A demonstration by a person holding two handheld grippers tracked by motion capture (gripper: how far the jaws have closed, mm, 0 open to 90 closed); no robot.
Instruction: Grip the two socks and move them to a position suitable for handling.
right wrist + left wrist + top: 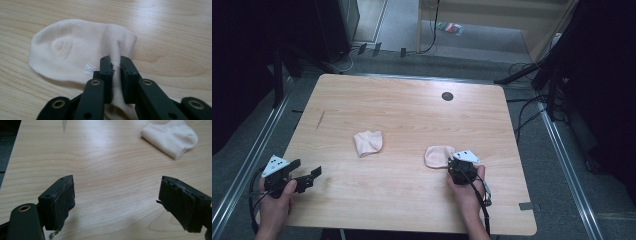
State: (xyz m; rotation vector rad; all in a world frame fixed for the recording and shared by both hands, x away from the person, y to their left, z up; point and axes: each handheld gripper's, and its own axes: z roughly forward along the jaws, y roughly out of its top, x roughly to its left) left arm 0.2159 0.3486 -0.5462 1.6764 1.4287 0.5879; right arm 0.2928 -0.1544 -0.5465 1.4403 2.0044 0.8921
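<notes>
Black two-jaw gripper (460, 166) bodies, grey three-cornered plates, trailing black cables.

Beige sock (75, 50) flat on table, edge pinched.

Light wood table (402, 115), round dark grommet (447, 96) at 12 o'clock; grey floor (472, 37), cables (527, 107) at 3 o'clock; dim surroundings.

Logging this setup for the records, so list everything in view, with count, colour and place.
sock: 2, pale pink; one near the table's middle, one toward the near right, pinched at its edge by the right gripper
table: 1, light wood; under everything
dark round mark: 1, on the table's far side
cables: several, black; on the floor beyond the right of the table
left gripper: 1, black; near left edge, jaws open
right gripper: 1, black; shut on sock
</notes>
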